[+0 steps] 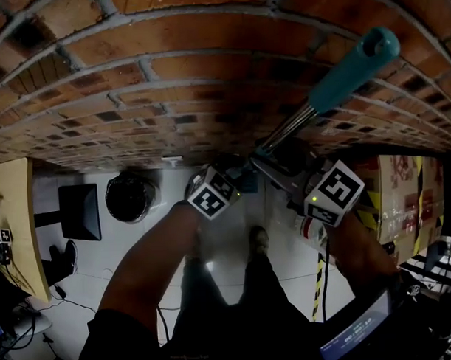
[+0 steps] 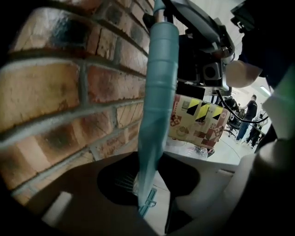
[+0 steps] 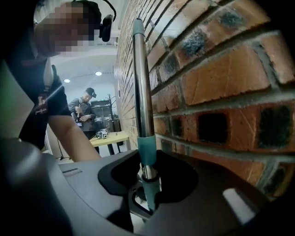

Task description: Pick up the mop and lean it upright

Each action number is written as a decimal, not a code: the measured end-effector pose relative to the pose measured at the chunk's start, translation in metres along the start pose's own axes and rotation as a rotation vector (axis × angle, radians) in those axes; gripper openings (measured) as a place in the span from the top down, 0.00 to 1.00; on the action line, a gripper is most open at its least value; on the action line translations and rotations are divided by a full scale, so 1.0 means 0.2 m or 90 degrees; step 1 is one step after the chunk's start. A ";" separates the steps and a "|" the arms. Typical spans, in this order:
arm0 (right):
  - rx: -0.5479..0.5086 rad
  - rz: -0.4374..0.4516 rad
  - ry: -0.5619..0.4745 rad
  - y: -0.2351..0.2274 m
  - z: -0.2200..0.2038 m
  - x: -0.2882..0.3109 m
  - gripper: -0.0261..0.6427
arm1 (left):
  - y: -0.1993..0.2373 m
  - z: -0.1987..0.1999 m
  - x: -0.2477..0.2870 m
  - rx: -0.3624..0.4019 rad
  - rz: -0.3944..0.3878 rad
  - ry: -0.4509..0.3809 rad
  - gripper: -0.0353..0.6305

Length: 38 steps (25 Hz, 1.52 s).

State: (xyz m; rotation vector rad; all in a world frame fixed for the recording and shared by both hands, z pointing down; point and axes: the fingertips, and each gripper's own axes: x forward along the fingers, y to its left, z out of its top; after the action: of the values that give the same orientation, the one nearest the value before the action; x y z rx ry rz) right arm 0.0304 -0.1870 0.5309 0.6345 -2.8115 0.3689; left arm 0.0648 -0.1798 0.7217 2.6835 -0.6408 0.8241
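Mop handle (image 1: 351,71): left gripper (image 2: 147,196) fingers are clamping its teal grip; right gripper (image 3: 148,186) fingers are clamping its steel shaft; brick wall (image 3: 221,92) standing just beside both.

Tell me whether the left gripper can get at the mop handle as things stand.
Likely yes: the left gripper is closed on the mop handle; the brick wall beside it blocks nothing.

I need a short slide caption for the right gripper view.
Right gripper clamped on the mop handle beside a brick wall.
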 end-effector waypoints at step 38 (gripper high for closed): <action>-0.089 0.039 -0.128 0.61 1.91 -0.52 0.77 | -0.29 1.52 -1.27 0.038 -0.032 -0.024 0.75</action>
State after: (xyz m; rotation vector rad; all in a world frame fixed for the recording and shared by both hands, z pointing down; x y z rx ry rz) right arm 0.0018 -0.1524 0.1181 0.5853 -3.0195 0.1237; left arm 0.0468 -0.1564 0.3221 2.7626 -0.5645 0.7930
